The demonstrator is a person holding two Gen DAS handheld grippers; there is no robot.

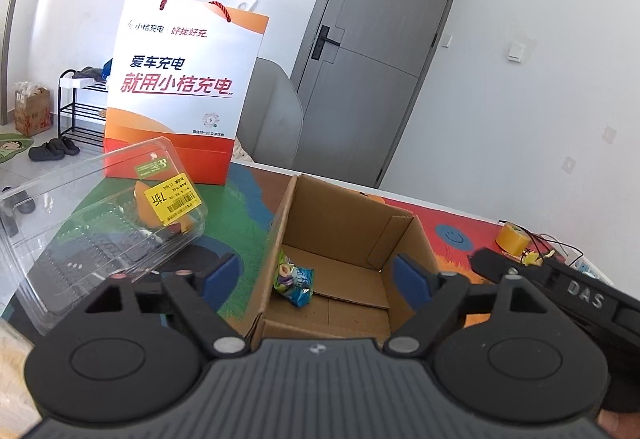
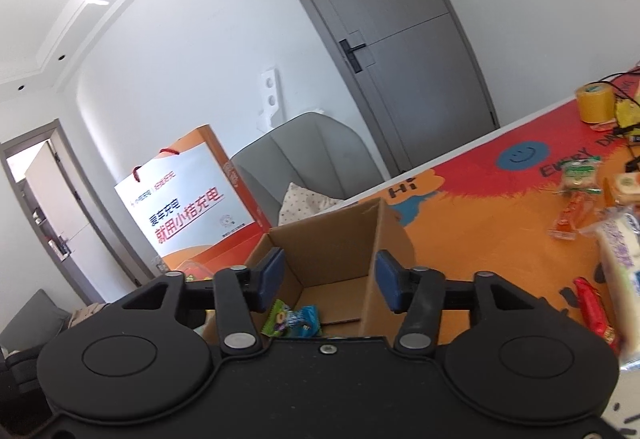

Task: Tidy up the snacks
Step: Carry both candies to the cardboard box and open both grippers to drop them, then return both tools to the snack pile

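Both grippers poised over the open cardboard box, fingers apart, gripping nothing.

The left gripper (image 1: 320, 277) and right gripper (image 2: 330, 275) hang above the cardboard box (image 1: 352, 231) on the colourful tabletop (image 2: 480, 223). One green-blue snack packet (image 1: 294, 279) lies on the box floor, near its left wall. More snacks (image 2: 576, 195) lie scattered on the tabletop to the right; a clear plastic container (image 1: 96, 215) sits left of the box.
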